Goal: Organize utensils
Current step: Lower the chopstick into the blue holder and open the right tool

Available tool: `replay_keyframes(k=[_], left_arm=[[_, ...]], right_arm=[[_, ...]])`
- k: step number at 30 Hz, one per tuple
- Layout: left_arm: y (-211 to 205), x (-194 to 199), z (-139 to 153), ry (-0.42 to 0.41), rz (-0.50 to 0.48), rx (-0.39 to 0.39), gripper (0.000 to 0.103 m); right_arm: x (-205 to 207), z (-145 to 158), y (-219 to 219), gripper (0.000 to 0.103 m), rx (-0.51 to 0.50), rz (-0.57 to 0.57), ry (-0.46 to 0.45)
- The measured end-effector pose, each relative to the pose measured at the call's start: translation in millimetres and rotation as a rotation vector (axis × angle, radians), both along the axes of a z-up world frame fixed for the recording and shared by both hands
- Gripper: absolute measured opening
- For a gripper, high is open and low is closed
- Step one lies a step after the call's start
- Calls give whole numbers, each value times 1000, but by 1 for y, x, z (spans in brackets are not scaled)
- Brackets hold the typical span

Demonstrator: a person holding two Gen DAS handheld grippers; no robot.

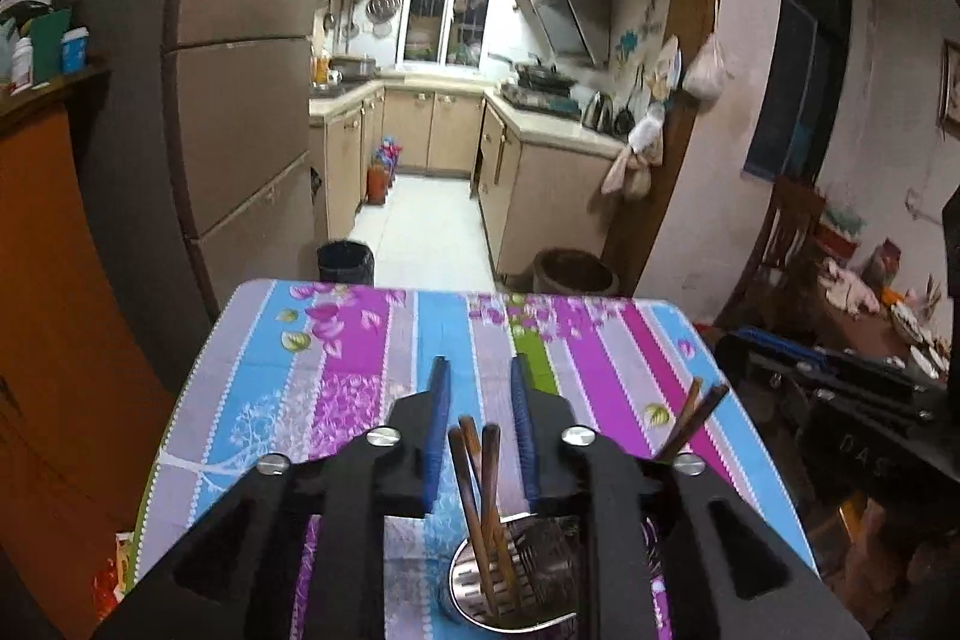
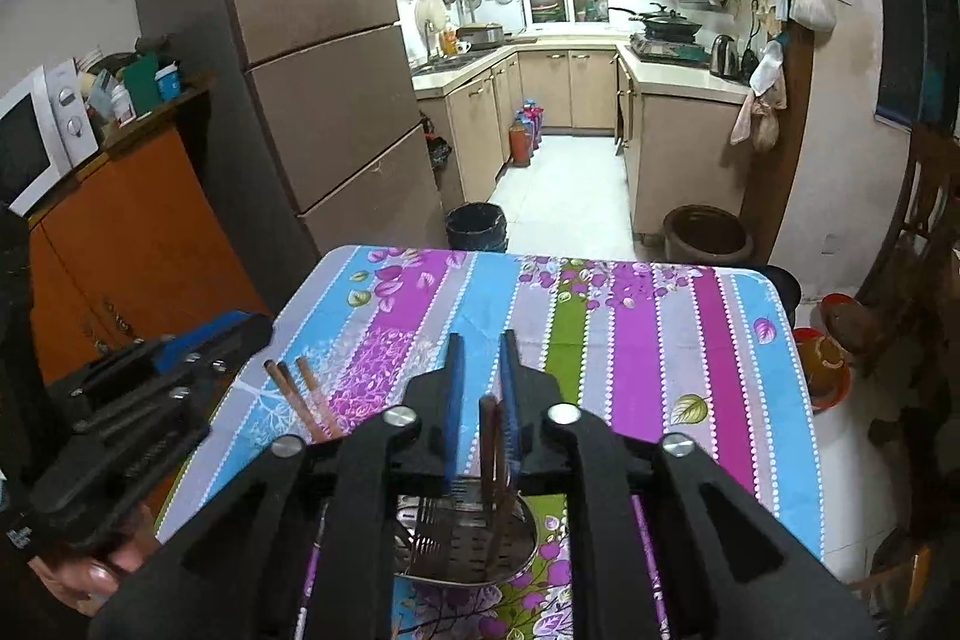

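Note:
Two perforated steel utensil holders stand on the striped floral tablecloth [image 1: 360, 352]. One holder [image 1: 510, 580] sits under my left gripper [image 1: 480, 370] with several brown wooden chopsticks [image 1: 474, 490] standing in it, rising between the open blue fingers without being clamped. The other holder [image 2: 468, 544] sits under my right gripper [image 2: 482, 346] and holds forks [image 2: 429, 520] and chopsticks [image 2: 493, 454]. The right fingers stand a small gap apart with chopstick tops between them. The other holder's chopsticks show at each view's side [image 1: 690, 418] [image 2: 306, 400].
The table [image 2: 690, 340] faces a kitchen with a fridge [image 2: 312, 40], a black bin [image 2: 476, 226] and a brown pot [image 2: 708, 232] on the floor. An orange cabinet with a microwave [image 2: 36, 136] stands left. A cluttered table [image 1: 888, 316] and chair stand right.

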State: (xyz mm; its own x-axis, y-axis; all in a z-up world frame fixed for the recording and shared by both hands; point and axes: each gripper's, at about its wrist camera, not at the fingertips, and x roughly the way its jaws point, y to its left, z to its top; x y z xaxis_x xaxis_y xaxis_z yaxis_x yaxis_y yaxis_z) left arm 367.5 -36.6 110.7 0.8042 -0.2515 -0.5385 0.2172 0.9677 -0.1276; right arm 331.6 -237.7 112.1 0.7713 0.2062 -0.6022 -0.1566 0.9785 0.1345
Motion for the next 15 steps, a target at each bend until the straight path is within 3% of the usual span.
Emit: replay_keyframes(k=[12, 15], left_arm=[[-5, -16, 8, -42, 18, 50, 23], [-8, -24, 11, -58, 23, 58, 23]], right_arm=[[-12, 10, -6, 15, 5, -8, -19], [-17, 14, -6, 21, 2, -9, -29]])
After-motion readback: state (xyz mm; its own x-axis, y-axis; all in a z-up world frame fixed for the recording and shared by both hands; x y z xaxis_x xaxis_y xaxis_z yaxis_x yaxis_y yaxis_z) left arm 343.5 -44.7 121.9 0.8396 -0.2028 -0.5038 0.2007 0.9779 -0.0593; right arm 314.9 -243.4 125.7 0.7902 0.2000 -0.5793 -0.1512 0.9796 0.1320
